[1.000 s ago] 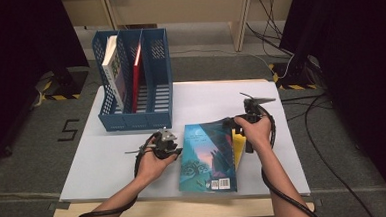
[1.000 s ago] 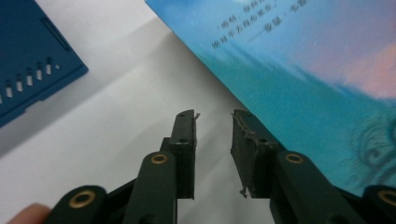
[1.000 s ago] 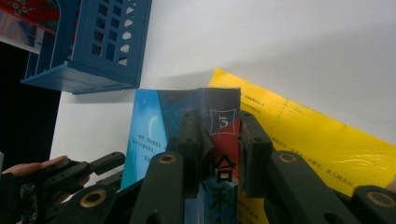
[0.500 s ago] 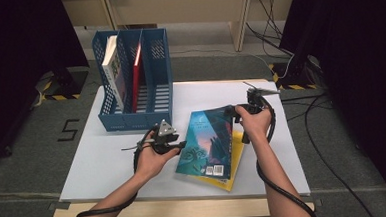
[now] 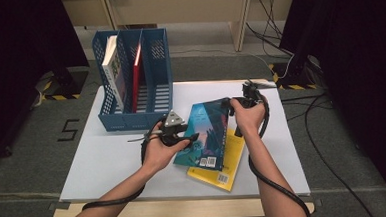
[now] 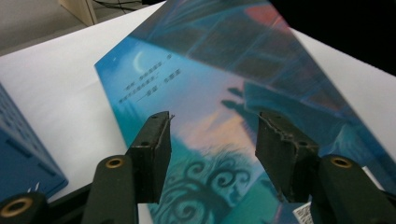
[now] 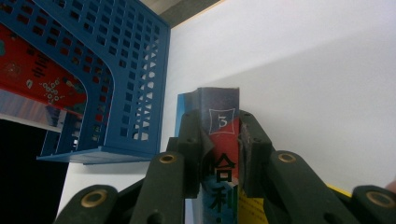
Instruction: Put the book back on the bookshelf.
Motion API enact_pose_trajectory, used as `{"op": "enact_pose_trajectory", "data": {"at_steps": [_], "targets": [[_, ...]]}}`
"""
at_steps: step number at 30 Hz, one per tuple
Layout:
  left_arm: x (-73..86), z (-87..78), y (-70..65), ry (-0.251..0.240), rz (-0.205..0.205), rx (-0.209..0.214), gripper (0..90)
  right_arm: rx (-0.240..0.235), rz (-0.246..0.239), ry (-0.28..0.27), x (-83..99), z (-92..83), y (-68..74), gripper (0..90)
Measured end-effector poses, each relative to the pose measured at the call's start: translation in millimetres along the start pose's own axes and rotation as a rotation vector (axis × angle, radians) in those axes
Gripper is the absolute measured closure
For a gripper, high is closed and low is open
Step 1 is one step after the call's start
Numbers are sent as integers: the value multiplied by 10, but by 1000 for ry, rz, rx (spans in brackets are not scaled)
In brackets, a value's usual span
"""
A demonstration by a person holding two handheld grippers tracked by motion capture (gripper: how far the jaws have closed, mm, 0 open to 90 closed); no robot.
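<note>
A teal-blue book [image 5: 207, 133] hangs tilted over the white table [image 5: 108, 158], its far end raised. My right gripper [image 5: 231, 102] is shut on its spine near the top; in the right gripper view the jaws [image 7: 222, 128] clamp the spine [image 7: 223, 105] just below a printed "3". My left gripper [image 5: 192, 137] is at the book's left edge, and its jaws have just been opening. In the left gripper view they [image 6: 212, 126] stand apart above the cover [image 6: 210, 79] with nothing pressed between them. A yellow book [image 5: 229, 161] lies flat under the teal one.
A blue three-slot file rack [image 5: 136, 119] stands at the table's back left, close to my left hand. It holds a white-covered book [image 5: 111, 62] in its left slot and a red book [image 5: 137, 66] in the middle. In the right gripper view the rack [image 7: 130, 93] is at the left.
The left jaws opened and let go of the teal book's edge. The right gripper lifted and swung the book's far end up, which uncovered the yellow book. Both hands rose.
</note>
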State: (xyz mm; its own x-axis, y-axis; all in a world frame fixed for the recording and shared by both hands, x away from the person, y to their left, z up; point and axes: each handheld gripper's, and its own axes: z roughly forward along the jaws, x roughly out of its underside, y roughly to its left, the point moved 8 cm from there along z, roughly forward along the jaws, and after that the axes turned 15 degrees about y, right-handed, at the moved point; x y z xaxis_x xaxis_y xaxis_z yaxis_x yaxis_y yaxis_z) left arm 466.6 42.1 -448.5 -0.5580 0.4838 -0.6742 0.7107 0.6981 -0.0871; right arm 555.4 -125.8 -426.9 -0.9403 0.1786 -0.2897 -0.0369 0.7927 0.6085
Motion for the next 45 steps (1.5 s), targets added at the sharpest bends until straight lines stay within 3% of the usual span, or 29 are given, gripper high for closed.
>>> {"op": "enact_pose_trajectory", "data": {"at_steps": [12,23,34,45], "targets": [[-303,112,-327,7,46,61,404,27,-40,-34,-56,-14,157,749],[-435,184,-475,3,28,114,401,48,-43,-54,-56,-58,199,749],[-472,293,-546,19,31,117,400,65,-38,-72,-68,-142,176,749],[-564,360,-566,23,49,81,403,86,-46,-127,-96,-288,205,749]]}}
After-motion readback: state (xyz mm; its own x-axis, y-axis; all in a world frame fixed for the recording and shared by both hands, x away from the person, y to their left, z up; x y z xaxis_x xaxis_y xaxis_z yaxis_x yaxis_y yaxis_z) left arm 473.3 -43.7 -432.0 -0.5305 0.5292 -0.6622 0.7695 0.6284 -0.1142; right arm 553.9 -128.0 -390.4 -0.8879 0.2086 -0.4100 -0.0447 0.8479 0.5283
